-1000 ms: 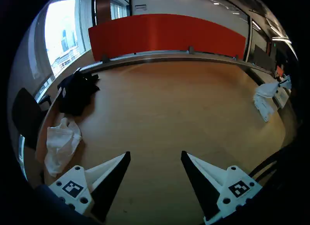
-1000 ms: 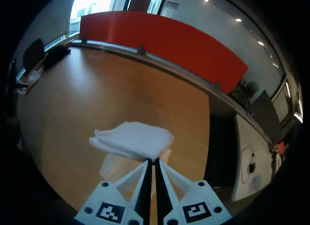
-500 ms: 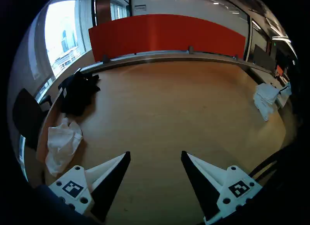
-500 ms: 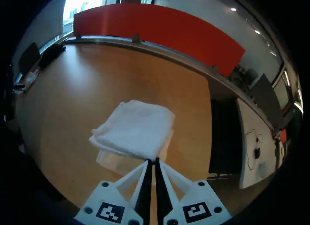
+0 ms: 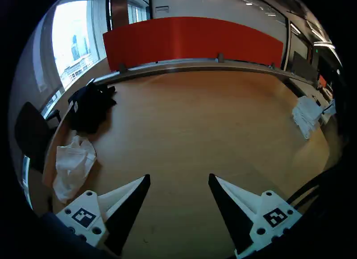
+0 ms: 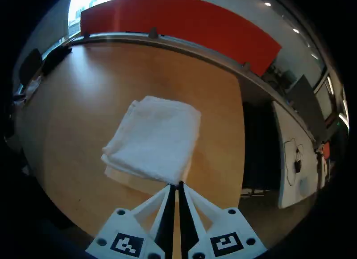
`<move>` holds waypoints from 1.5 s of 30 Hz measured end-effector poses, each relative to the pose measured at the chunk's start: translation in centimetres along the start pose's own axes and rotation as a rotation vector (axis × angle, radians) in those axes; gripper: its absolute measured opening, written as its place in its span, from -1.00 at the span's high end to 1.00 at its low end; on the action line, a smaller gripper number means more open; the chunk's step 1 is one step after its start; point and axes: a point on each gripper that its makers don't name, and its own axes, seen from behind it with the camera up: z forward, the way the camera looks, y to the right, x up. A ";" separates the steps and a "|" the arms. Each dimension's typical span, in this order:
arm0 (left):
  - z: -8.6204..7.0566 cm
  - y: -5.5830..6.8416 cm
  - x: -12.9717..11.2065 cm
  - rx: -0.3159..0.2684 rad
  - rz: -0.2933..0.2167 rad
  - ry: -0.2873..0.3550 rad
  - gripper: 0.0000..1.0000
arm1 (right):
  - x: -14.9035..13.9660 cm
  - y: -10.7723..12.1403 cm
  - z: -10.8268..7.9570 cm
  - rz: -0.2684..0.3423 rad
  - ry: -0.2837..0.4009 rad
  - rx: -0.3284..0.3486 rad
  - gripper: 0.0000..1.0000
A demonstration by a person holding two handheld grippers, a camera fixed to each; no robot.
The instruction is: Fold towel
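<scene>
Towel (image 6: 156, 138), folded, extends dead ahead of the right gripper (image 6: 177, 187), long axis running away from it, near corner pinched between the pressed-together fingers (table (image 6: 80, 94) edge close on the right, open room left), while the left gripper (image 5: 178, 176), spread and empty, hangs well apart.

The towel's (image 6: 154, 138) near corner is hidden between the right gripper's (image 6: 177, 187) 2 fingers. In the left gripper view, the dark heap (image 5: 89, 105) is too dim to identify and the chair (image 5: 29, 134) is cut by the edge
</scene>
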 end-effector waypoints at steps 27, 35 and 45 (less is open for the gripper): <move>-0.1 -0.4 -0.2 0.007 0.006 -0.007 -0.94 | -1.9 -0.4 1.1 0.022 -0.045 -0.009 0.88; -0.2 -0.6 -0.3 0.011 0.001 -0.007 -0.94 | -1.9 0.1 1.1 0.036 -0.053 -0.029 0.23; -0.2 -0.7 -0.4 0.009 0.001 -0.007 -0.94 | -1.9 0.2 1.2 0.048 -0.051 -0.049 -1.00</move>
